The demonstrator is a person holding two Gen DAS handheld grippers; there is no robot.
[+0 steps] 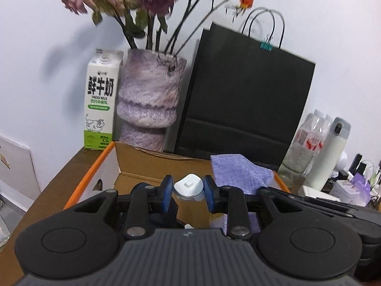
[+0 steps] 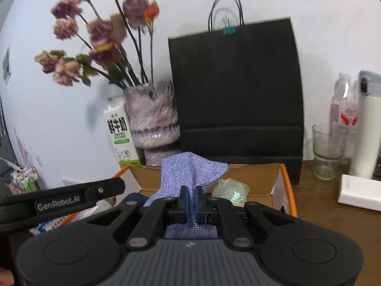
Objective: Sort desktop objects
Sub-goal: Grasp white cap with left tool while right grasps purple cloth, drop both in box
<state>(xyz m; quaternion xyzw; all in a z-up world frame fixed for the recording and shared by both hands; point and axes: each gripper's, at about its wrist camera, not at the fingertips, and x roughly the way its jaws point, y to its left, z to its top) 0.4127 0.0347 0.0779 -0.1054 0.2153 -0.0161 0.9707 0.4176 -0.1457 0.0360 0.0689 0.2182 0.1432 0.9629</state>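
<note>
- Two grippers of ours work over one open cardboard box (image 2: 283, 186) with orange edges, which stands on a brown wooden desk (image 2: 333, 217).
- Our left gripper (image 1: 188, 191) clamps its blue pads on a small bottle with a white, rounded-triangular plastic cap (image 1: 188, 186); the bottle sits above the box.
- Our right gripper (image 2: 191, 202) has its pads pressed together on a lilac waffle-weave cloth (image 2: 188, 171), which rises in a soft peak above the box and hangs down below the fingers.
- One crumpled clear plastic bag (image 2: 232, 190) with glittery green flecks lies inside the box, just beside the cloth.
- Behind the box we count one matte black paper bag (image 2: 238, 90) with cord handles and one teal binder clip (image 2: 227, 31), one mottled purple ridged vase (image 2: 152, 116) of dried roses, and one white-and-green milk carton (image 2: 120, 133).
- To the right stand one clear glass tumbler (image 2: 328, 150), one wrapped pack of water bottles (image 2: 345, 109), one white cylindrical flask (image 2: 365, 128) and one flat white box (image 2: 359, 191).
</note>
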